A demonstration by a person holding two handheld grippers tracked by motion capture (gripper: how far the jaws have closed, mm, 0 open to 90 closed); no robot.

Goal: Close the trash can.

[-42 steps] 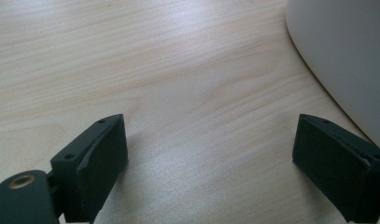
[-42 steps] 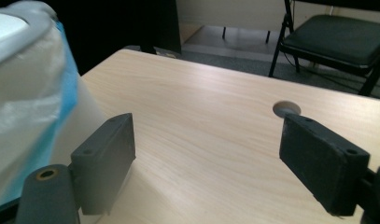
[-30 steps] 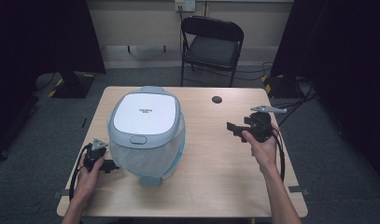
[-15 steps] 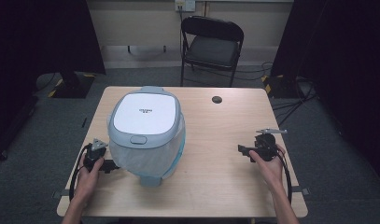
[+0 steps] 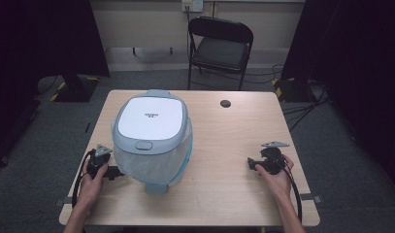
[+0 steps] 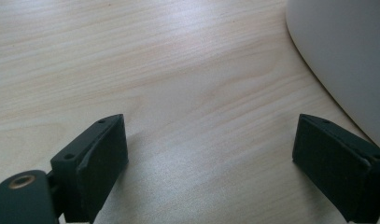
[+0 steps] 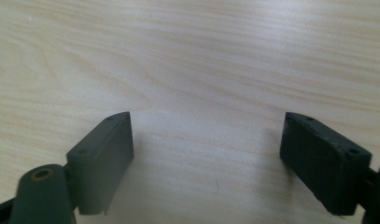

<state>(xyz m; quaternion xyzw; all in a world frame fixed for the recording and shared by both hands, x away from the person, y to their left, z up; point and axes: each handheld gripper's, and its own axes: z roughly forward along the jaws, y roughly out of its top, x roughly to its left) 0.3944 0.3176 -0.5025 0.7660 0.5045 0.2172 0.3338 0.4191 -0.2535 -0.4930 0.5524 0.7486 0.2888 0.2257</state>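
1. You are lowering your right tool (image 5: 254,164) toward the bench (image 5: 234,141) — a second ago it was riding higher and farther back, level with the bin's middle; now it is sitting low near the right front edge, jaws wide apart over bare wood and holding nothing.

2. Your left tool (image 5: 116,172) is resting where it was a second ago, just beside the bin's (image 5: 151,138) lower left flank. In the left gripper view its jaws are standing wide, gripping nothing, with the pale bin wall curving in at the upper right, just beside the right-hand pad (image 6: 334,165) — whether it is touching, the frames are not showing.

3. The bin — white lid (image 5: 149,118), grey-blue rim, translucent liner bulging round the body — is standing on the left half of the bench, unmoved across the three high views.

4. What that is signalling, as a judgement: both tools are settling at bench level with the bin untouched, so any handling of it is yet to begin.

5. Room for moving: the right half of the bench is lying open between your right tool and the bin, apart from a small dark disc (image 5: 225,103) near the far edge. Your left hand (image 5: 90,187) is working close to the front left corner, so there is little bench left behind it.
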